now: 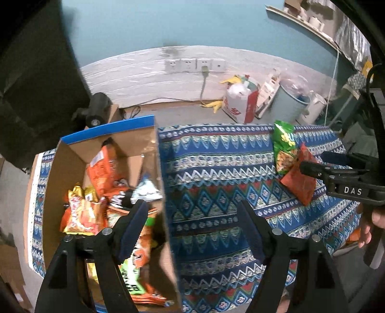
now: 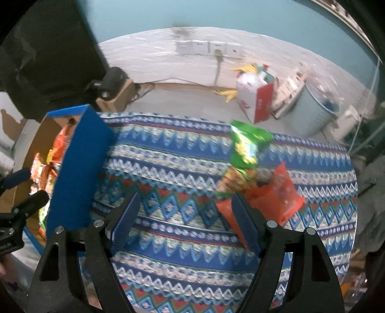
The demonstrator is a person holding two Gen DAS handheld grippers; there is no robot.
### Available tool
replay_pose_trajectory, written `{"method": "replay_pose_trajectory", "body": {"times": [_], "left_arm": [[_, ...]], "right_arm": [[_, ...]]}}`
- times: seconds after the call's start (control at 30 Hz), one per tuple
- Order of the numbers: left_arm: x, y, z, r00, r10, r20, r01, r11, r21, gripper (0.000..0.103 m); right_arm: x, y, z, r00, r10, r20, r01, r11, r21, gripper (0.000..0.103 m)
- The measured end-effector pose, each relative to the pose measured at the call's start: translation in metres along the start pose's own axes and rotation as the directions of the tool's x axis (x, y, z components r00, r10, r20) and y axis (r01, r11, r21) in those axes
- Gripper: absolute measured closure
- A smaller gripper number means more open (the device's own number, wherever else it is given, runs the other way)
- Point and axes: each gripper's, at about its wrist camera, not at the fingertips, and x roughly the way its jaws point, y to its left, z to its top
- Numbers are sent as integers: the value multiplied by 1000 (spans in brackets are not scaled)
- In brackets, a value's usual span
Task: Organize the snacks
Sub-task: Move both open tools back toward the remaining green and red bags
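The black two-finger left gripper (image 1: 192, 211) gapes empty, straddling the right wall of the blue-rimmed cardboard box (image 1: 166, 192) of snack packets at lower left. The right gripper (image 2: 185, 204) is open too. Upper right on the zigzag-patterned blue cloth (image 2: 168, 156) lie a green snack bag (image 2: 245, 146) and an orange-red one (image 2: 281, 195), below teal wall (image 2: 168, 12).

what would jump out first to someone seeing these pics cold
The loud blue zigzag cloth covering the table grabs the eye first. At its left end stands a cardboard box crammed with bright orange and yellow snack bags. Near the right end a green bag and a red bag lie loose and overlapping on the cloth, with the open right gripper close beside them.
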Motion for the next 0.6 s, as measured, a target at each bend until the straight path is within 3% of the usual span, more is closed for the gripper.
{"method": "replay_pose_trajectory", "body": {"times": [0.33,0.6], "left_arm": [[23,-35,6,1000,-4,-24,5,999,51,25],[50,-50,12,999,1,-47,2,998,67,25]], "right_arm": [[6,-55,-19,999,-37,-29,40,994,104,25],[33,-89,-26,991,-97,-89,111,980,166,25]]}}
